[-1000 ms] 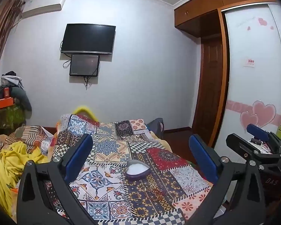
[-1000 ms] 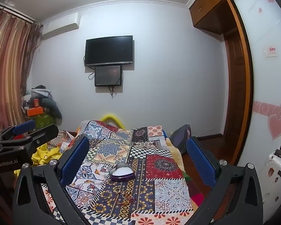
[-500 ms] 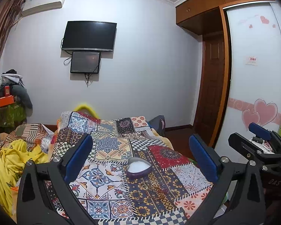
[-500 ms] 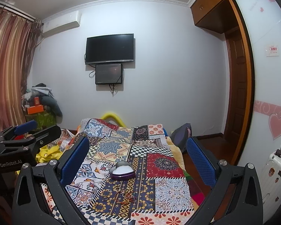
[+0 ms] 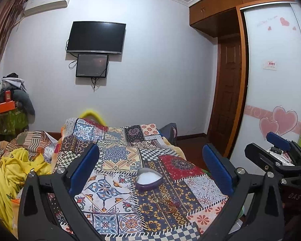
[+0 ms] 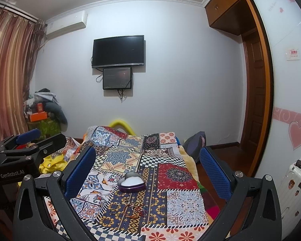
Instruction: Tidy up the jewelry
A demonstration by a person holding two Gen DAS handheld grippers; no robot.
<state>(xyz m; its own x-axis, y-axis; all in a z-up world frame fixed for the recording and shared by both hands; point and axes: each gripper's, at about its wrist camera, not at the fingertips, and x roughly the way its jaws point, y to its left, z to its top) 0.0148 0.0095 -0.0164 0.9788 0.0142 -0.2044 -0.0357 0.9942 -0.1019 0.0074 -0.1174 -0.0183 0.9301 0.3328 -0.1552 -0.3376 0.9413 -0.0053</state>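
Both your tongs hover spread above the bed.
The heart-shaped box [image 5: 148, 181] lies ahead between your left gripper [image 5: 150, 166] fingers; jewelry [image 6: 135, 207] lies nearer your right gripper [image 6: 147, 165].

Open purple heart-shaped box [image 5: 148, 179], white inside, lies beside tangled rings and bracelets [image 5: 164, 201]

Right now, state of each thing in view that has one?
Left gripper: open, empty.
Right gripper: open, empty.
Heart box: open, no lid on, white lining showing, on the quilt.
Jewelry: loose on the quilt, outside the box.
TV: off.
Door: shut.
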